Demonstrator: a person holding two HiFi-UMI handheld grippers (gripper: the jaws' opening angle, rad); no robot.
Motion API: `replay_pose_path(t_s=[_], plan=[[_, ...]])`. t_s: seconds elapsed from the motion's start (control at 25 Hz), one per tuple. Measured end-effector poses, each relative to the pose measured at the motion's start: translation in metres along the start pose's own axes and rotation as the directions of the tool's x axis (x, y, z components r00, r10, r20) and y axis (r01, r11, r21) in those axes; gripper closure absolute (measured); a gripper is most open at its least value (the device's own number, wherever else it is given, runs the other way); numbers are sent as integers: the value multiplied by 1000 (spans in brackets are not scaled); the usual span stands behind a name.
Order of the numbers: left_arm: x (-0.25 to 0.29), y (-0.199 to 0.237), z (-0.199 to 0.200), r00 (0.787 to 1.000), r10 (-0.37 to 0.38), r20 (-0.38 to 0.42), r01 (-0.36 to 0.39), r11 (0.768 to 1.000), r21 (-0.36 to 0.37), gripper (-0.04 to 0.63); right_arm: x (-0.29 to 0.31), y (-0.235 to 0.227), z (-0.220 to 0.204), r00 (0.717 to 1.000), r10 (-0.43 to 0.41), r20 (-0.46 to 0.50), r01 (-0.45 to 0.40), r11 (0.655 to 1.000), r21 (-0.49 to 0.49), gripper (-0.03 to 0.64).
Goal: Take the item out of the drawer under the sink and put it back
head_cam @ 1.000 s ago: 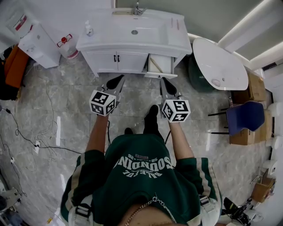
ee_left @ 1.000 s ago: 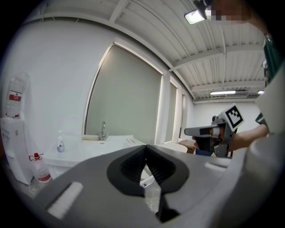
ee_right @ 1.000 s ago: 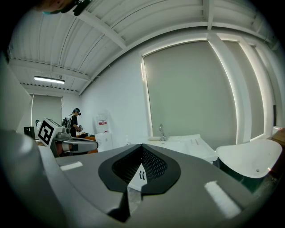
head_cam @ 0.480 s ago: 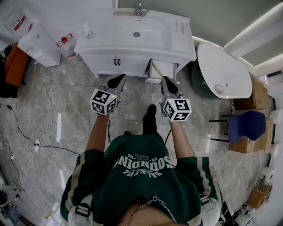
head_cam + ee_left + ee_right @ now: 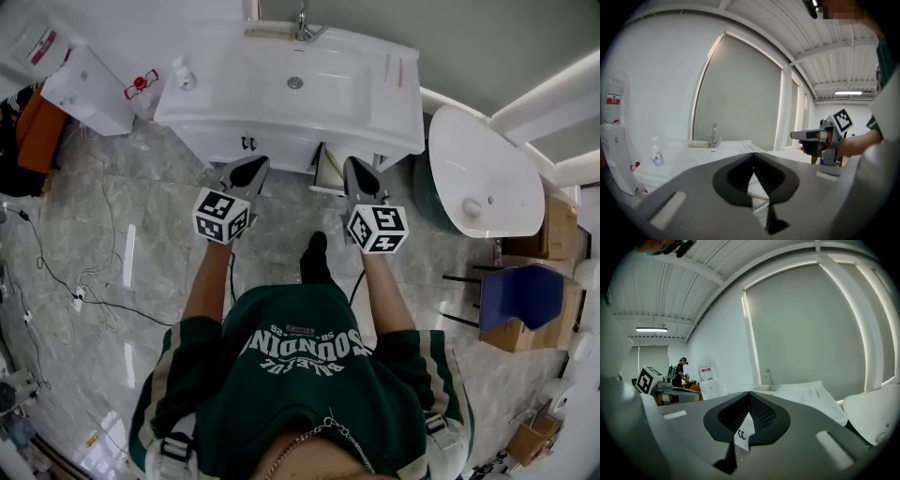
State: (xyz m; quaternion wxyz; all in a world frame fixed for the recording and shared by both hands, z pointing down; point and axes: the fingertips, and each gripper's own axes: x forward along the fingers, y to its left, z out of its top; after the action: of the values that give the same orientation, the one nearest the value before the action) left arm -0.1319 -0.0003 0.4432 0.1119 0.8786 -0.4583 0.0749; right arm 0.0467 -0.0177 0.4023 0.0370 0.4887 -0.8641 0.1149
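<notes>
Head view: both grippers are out front over the marble floor (image 5: pixel 112 206), side by side. The left gripper (image 5: pixel 247 170) has its jaws pressed together with nothing in them. The right gripper (image 5: pixel 360 172) is the same, closed and empty. Between their tips the drawer (image 5: pixel 327 170) stands pulled out of the sink cabinet (image 5: pixel 216 94), half tucked under the front rim of the cabinet top. What lies in the drawer cannot be made out from here. Neither gripper touches the cabinet. There is open floor on the left, with loose cables (image 5: pixel 75 291) well clear. On the right a white oval unit (image 5: pixel 478 159) sits near the cabinet corner and narrows that side.

Left gripper view: the jaws meet at the tips and are empty. A slit below the tips shows white cabinet front and a pale tan strip, but I cannot tell what the strip is. The faucet (image 5: pixel 713 136) and soap bottle (image 5: pixel 656 154) stand beyond on the cabinet top. The right gripper rides alongside at the right, apart.

Right gripper view: the jaws are together and hold nothing. The gap frames a white door with dark handles (image 5: pixel 742 434). The oval unit crowds the right edge, and the left gripper shows at the left.
</notes>
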Motion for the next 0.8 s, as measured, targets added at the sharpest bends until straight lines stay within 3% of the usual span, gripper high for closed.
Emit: replay_pose_path(t_s=[0.48, 0.8], plan=[[85, 26, 36, 989, 149, 22, -149, 988, -39, 546, 82, -76, 42, 990, 143, -17, -143, 989, -27, 614], [123, 17, 43, 982, 184, 35, -182, 982, -55, 545, 103, -106, 48, 979, 200, -33, -201, 979, -41, 614]])
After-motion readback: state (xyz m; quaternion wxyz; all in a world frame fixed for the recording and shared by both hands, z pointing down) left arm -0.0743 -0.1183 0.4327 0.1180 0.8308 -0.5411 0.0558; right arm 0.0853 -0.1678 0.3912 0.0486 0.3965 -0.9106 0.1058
